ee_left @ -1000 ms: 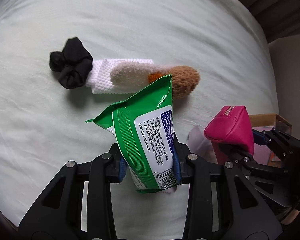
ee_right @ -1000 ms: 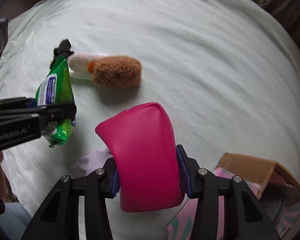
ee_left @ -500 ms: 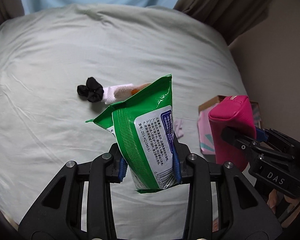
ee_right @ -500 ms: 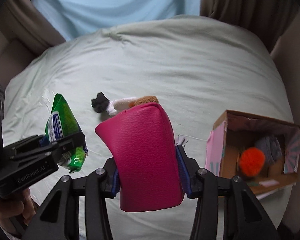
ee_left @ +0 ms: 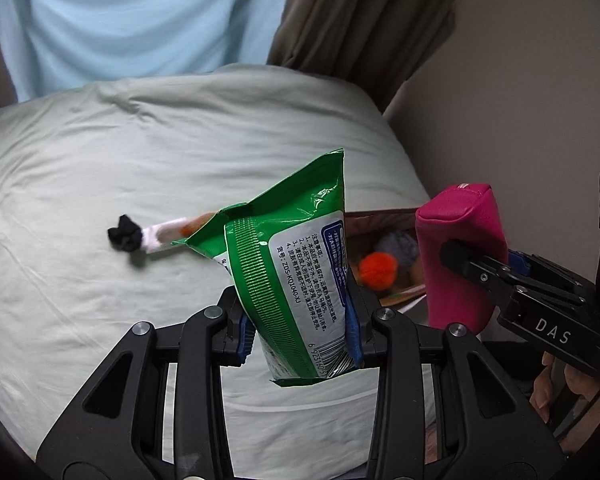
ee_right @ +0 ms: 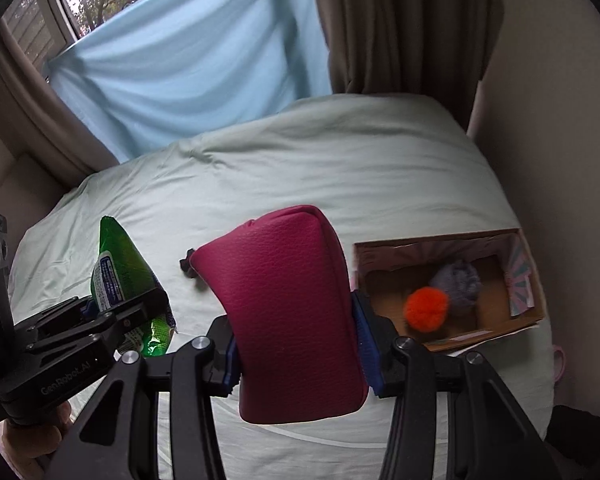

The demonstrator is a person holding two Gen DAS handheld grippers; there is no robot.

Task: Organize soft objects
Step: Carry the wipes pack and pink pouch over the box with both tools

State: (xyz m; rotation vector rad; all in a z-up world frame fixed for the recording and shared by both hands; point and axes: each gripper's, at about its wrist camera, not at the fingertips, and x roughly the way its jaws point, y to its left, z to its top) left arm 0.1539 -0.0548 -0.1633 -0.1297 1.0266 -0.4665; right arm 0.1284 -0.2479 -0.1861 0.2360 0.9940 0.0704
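Left wrist view
Left claw (ee_left: 300, 330): pinching the green wipes pack (ee_left: 296, 272) – held above the bed (ee_left: 80, 168).
Black scrunchie (ee_left: 124, 233): lying on the bed.

Right wrist view
Right claw (ee_right: 296, 346): clamped on the pink pouch (ee_right: 288, 304) – beside the cardboard box (ee_right: 496, 322) holding an orange pompom (ee_right: 426, 308).

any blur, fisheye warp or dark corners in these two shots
Left wrist view: sharp on the green packet, whose foil shows small glare patches; bed edges bow outward and the corners go black. Right wrist view: same dark corners and bowing; the pink pouch is fairly sharp, while the cardboard box and pompoms look slightly soft.
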